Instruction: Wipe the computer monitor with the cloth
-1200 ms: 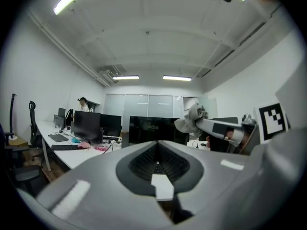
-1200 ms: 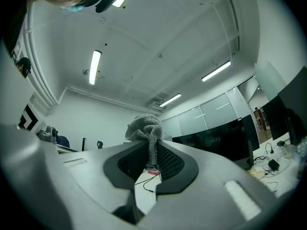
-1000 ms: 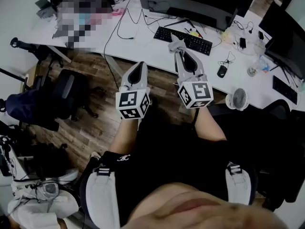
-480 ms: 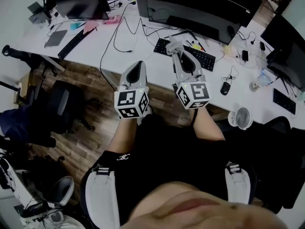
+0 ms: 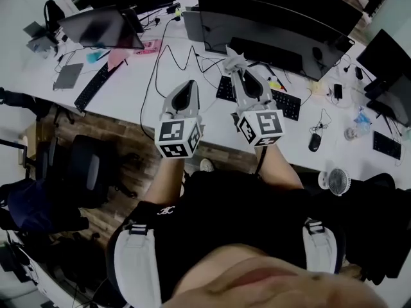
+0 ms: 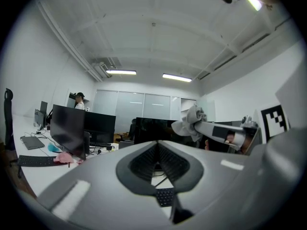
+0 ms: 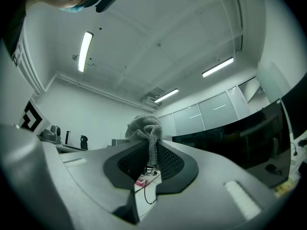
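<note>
Head view downward; gripper views toward monitor (image 5: pixel 289 31)

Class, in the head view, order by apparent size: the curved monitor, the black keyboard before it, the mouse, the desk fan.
1. curved monitor
2. black keyboard (right gripper covers part)
3. desk fan
4. mouse

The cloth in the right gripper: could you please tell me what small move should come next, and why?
Probably carry the right gripper forward toward the wide dark monitor until the cloth meets the screen. The fingers are shut on the cloth, so it is ready, but it is held over the desk, short of the screen, and no wiping can start yet.
</note>
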`<state>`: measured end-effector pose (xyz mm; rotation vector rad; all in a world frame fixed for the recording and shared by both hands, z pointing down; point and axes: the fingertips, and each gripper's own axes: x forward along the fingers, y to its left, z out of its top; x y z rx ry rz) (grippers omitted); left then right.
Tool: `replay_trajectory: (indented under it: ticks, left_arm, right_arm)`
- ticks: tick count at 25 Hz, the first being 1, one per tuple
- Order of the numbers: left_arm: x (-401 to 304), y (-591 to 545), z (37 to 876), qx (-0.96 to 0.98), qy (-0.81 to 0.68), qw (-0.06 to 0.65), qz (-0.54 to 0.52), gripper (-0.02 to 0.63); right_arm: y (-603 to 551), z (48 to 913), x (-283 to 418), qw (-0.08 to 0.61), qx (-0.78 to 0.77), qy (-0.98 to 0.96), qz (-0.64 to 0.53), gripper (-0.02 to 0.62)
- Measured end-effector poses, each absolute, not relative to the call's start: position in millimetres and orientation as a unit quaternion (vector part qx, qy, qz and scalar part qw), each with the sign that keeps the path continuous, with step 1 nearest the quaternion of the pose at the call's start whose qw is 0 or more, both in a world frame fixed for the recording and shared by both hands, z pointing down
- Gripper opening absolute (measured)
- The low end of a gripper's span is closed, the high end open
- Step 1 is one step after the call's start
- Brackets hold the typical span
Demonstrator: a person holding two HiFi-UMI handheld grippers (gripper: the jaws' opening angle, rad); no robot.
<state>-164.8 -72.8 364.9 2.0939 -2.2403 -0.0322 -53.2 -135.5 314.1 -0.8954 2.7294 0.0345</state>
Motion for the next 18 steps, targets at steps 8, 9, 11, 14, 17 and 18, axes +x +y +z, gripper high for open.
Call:
replay_trajectory:
  ticks: [8,9,11,14,17,18]
  left_arm:
    - [-232.8,-139.4,363.2,0.708,-0.705,0.043,-0.017,0.054]
    - [-237.9,-146.0,364.2,0.711,-0.702,0.044,-0.016,0.054]
    - [-246.9,-158.3,365.9,0.716,-0.697,0.047,-0.016,0.054]
    - [-254.8,-172.1,366.3,0.721,-0.691,0.049,-0.020,0.054]
    - [-257.2,-181.8,371.5,0.729,-0.682,0.056,-0.018,0.054]
    - [-258.6,-185.1,374.2,0.730,-0.680,0.058,-0.016,0.054]
  right_arm:
    - [-193.9,311.3,-120.9,0.135,-0.329,0.935,-0.002,0.041]
    - [-198.7,310.5,-126.1,0.135,-0.332,0.934,-0.001,0.041]
    - [-208.4,308.3,-135.1,0.133,-0.335,0.933,0.002,0.043]
    - [-225.5,305.0,-147.0,0.124,-0.331,0.935,-0.003,0.043]
    - [-239.5,299.1,-159.1,0.116,-0.318,0.941,-0.018,0.043]
    - [-243.7,295.4,-162.4,0.117,-0.316,0.942,-0.015,0.043]
